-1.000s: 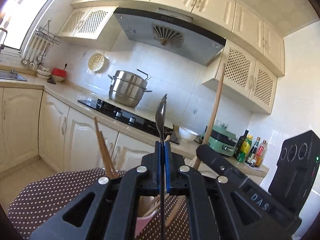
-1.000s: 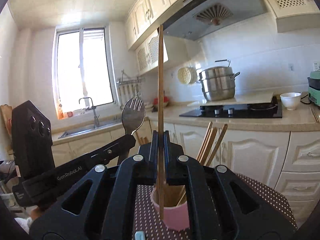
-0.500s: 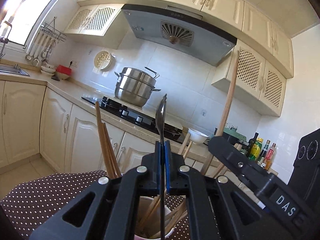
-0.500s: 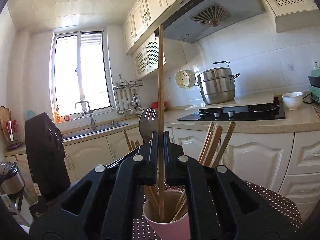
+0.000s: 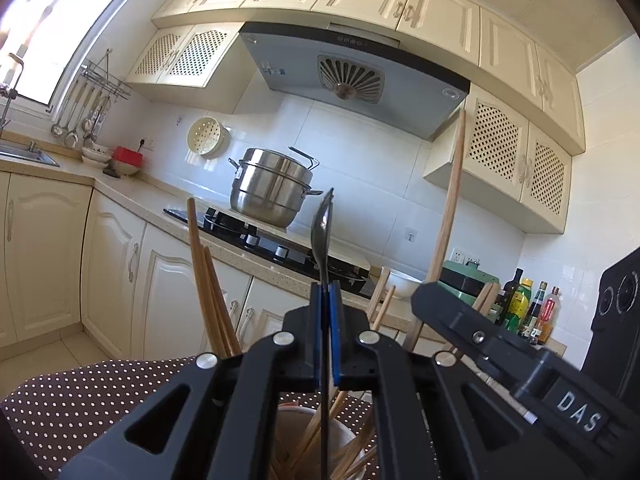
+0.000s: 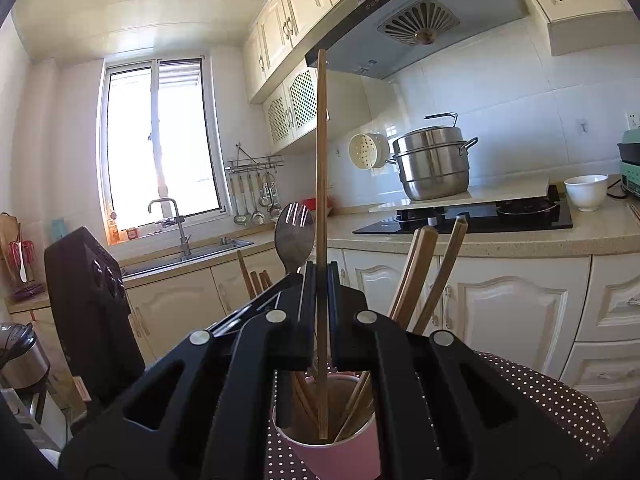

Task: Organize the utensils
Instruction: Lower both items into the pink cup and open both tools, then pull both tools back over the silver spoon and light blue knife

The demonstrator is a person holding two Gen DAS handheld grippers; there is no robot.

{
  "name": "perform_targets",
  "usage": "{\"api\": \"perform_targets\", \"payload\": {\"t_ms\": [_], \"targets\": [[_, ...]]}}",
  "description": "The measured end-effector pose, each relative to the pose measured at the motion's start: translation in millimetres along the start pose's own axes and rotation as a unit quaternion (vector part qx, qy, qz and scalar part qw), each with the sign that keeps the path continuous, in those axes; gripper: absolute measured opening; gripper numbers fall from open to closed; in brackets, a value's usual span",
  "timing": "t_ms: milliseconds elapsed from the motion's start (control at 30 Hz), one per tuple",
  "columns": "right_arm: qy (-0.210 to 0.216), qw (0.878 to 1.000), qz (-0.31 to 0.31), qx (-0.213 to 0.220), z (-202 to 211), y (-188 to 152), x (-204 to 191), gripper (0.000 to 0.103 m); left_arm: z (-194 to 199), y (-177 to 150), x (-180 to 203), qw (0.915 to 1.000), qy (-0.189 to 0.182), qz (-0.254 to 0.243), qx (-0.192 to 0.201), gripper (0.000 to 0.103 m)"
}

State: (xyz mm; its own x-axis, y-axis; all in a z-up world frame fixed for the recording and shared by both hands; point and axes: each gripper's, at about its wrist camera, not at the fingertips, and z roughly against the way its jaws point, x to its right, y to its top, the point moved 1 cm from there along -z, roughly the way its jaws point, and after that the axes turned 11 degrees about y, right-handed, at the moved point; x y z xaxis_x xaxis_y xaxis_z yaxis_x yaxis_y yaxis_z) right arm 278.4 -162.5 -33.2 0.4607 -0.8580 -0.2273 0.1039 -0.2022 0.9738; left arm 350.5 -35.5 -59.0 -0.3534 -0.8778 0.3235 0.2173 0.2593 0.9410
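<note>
My left gripper [image 5: 326, 300] is shut on a metal spork [image 5: 322, 228], held upright with its handle reaching down into the pink cup [image 5: 292, 416]. My right gripper [image 6: 321, 280] is shut on a long wooden chopstick [image 6: 321, 160], upright, its lower end inside the pink cup [image 6: 336, 460]. Several wooden chopsticks [image 6: 424, 272] stand in the cup. The spork [image 6: 294, 236] and left gripper [image 6: 256, 308] show in the right wrist view; the right gripper [image 5: 500, 344] and its chopstick [image 5: 450, 208] show in the left wrist view.
The cup stands on a brown polka-dot tablecloth [image 5: 80, 392]. Behind are a kitchen counter [image 6: 520, 236] with a hob, a steel pot [image 6: 434, 164], a white bowl [image 6: 586, 192], a sink [image 6: 188, 256] and bottles [image 5: 528, 304].
Both grippers have moved closer together and down over the cup. The spork handle and the chopstick end now sit lower in the cup.
</note>
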Motion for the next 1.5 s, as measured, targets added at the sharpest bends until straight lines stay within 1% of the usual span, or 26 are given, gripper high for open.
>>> {"api": "perform_targets", "payload": {"t_ms": [167, 300, 600, 833, 900, 933, 967, 1033, 1100, 1200, 1233, 1367, 1500], "targets": [[0.001, 1.000, -0.002, 0.000, -0.7, -2.4, 1.6, 0.006, -4.2, -9.7, -1.5, 1.0000, 0.007, 0.000, 0.001, 0.004], [0.000, 1.000, -0.008, -0.001, -1.5, -4.4, 4.4, 0.006, -4.8, -17.6, -1.1, 0.9999, 0.013, -0.010, 0.003, 0.004], [0.004, 1.000, -0.008, -0.005, -0.1, -8.1, 3.2, 0.006, 1.1, -31.6, -0.6, 0.9987, 0.029, -0.029, -0.030, 0.004], [0.003, 1.000, -0.005, -0.013, 0.6, -13.6, 0.3, 0.006, 13.8, -32.2, -6.2, 0.9973, 0.041, -0.026, -0.055, 0.006], [0.002, 1.000, -0.003, -0.017, -0.2, -15.5, -1.2, 0.006, 18.4, -29.7, -8.5, 0.9962, 0.050, -0.021, -0.068, 0.021], [0.002, 1.000, -0.001, -0.018, -0.4, -16.4, -2.0, 0.006, 23.2, -28.1, -9.6, 0.9962, 0.053, -0.018, -0.066, 0.037], [0.000, 1.000, 0.002, -0.019, -0.8, -17.3, -2.9, 0.006, 28.4, -26.3, -10.3, 0.9964, 0.056, -0.017, -0.062, 0.042], [-0.001, 1.000, 0.004, -0.022, -1.3, -19.1, -4.5, 0.006, 35.1, -23.0, -9.6, 0.9956, 0.066, -0.023, -0.062, 0.043], [-0.004, 1.000, 0.006, -0.025, -1.0, -19.4, -5.1, 0.006, 42.5, -20.0, -10.3, 0.9943, 0.079, -0.023, -0.068, 0.048], [-0.007, 0.999, 0.011, -0.032, -0.1, -21.4, -7.6, 0.006, 56.9, -14.8, -14.4, 0.9932, 0.096, -0.009, -0.065, 0.058], [-0.010, 0.999, 0.014, -0.036, 0.0, -22.0, -8.9, 0.006, 61.9, -12.7, -15.5, 0.9918, 0.111, -0.010, -0.062, 0.064], [-0.014, 0.999, 0.022, -0.039, 3.5, -23.7, -15.8, 0.006, 79.3, -5.8, -19.6, 0.9861, 0.155, -0.010, -0.060, 0.068], [-0.013, 0.998, 0.022, -0.052, 2.9, -24.4, -21.6, 0.007, 93.5, 0.1, -21.0, 0.9817, 0.180, -0.017, -0.061, 0.071]]}}
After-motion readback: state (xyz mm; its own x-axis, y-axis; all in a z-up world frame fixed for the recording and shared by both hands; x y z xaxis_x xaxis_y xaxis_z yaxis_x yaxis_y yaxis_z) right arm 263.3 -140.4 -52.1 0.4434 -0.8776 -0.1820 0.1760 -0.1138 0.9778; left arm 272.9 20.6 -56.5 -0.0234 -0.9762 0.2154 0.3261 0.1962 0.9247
